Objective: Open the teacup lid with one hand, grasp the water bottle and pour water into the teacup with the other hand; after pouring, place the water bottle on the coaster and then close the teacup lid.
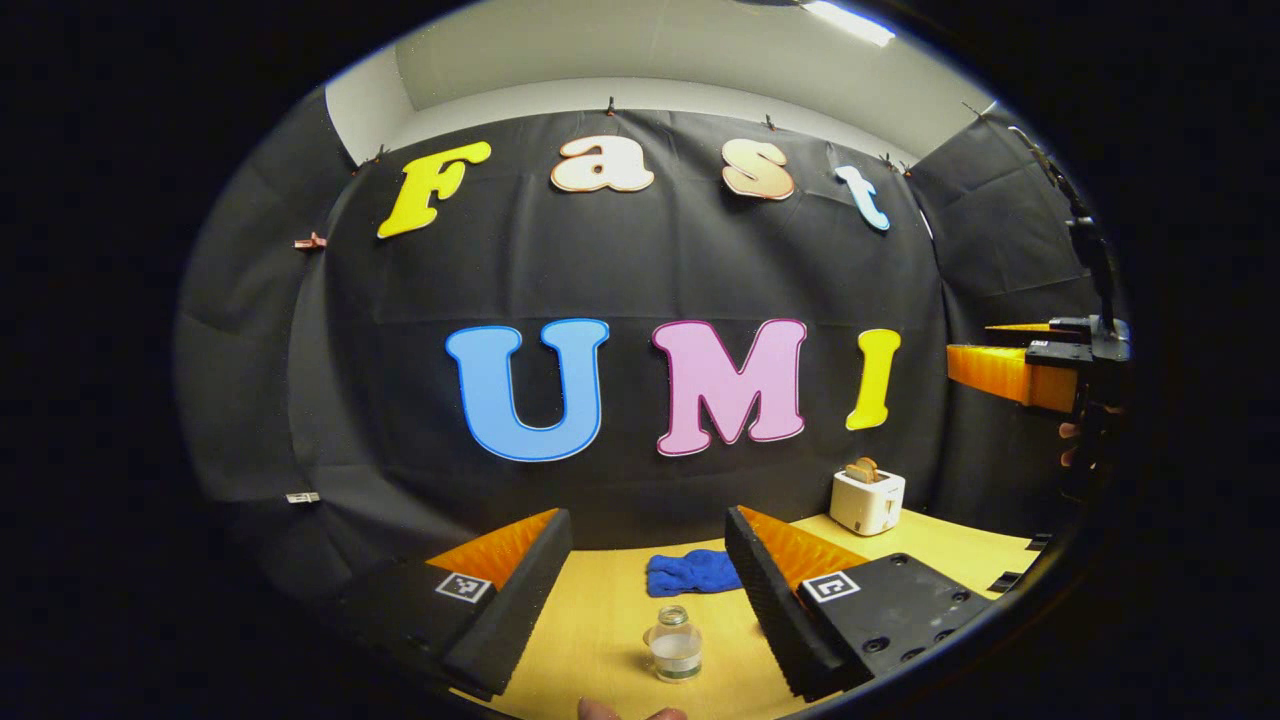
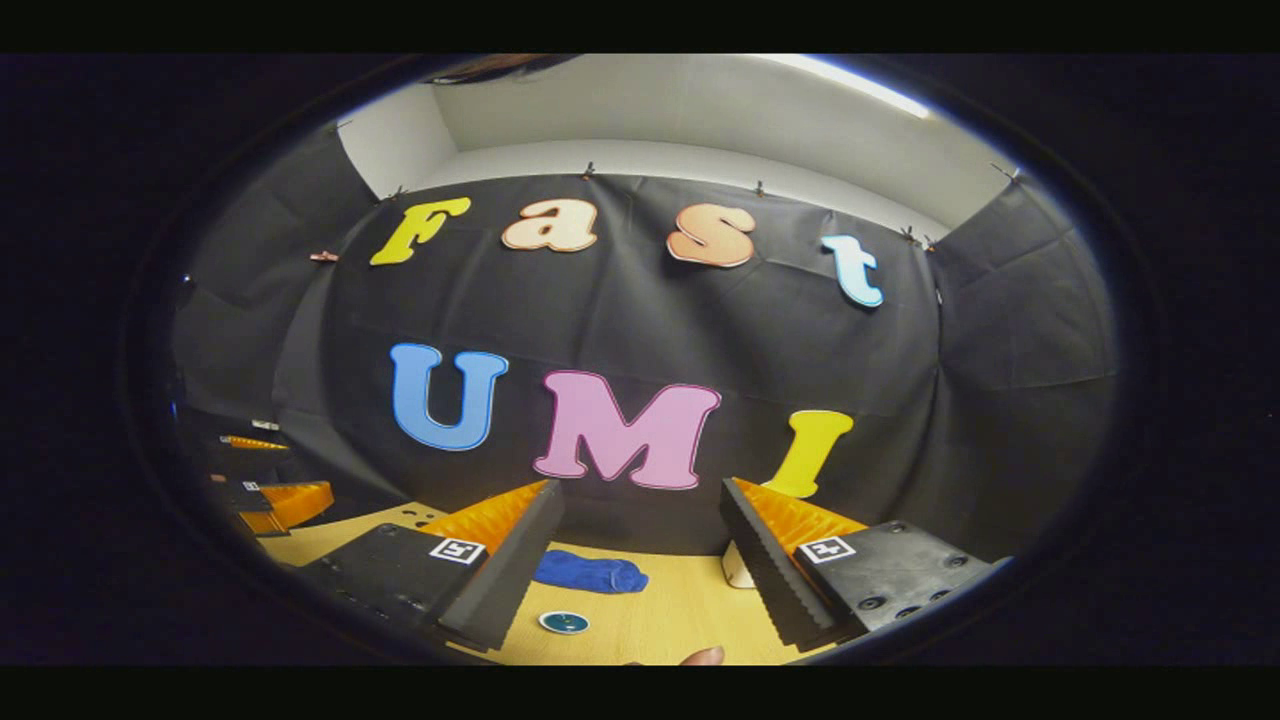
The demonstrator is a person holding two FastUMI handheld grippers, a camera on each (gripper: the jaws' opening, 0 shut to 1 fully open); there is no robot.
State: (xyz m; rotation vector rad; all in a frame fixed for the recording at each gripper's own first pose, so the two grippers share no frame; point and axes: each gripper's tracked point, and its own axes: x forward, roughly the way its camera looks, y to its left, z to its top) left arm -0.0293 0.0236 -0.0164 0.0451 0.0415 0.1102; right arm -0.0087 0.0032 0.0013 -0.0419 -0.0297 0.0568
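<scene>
Both grippers raised above the tabletop, jaws apart and empty

In the left gripper view, the left gripper point(image 1: 648, 560) hangs over the yellow tabletop point(image 1: 600, 640) with its jaws spread wide and nothing between them. Below and ahead of it, seen through the gap, a small clear glass vessel point(image 1: 673, 644) stands upright on the tabletop; whether this is the teacup or the water bottle cannot be told. Just behind it lies a crumpled blue cloth point(image 1: 693, 572). Farther back on the right sits a white toaster point(image 1: 867, 501) with bread in its slot. The right gripper point(image 1: 1040, 372) appears at the right edge, high up, with a hand partly showing beneath it.

In the right gripper view, the right gripper point(image 2: 640, 545) likewise has its jaws wide apart and holds nothing. On the tabletop point(image 2: 660, 625) beneath the gap lies a small round coaster point(image 2: 564, 622), dark with a pale rim, bare on top. The blue cloth point(image 2: 590, 574) lies just beyond it. The left gripper point(image 2: 275, 500) shows at the far left.
</scene>
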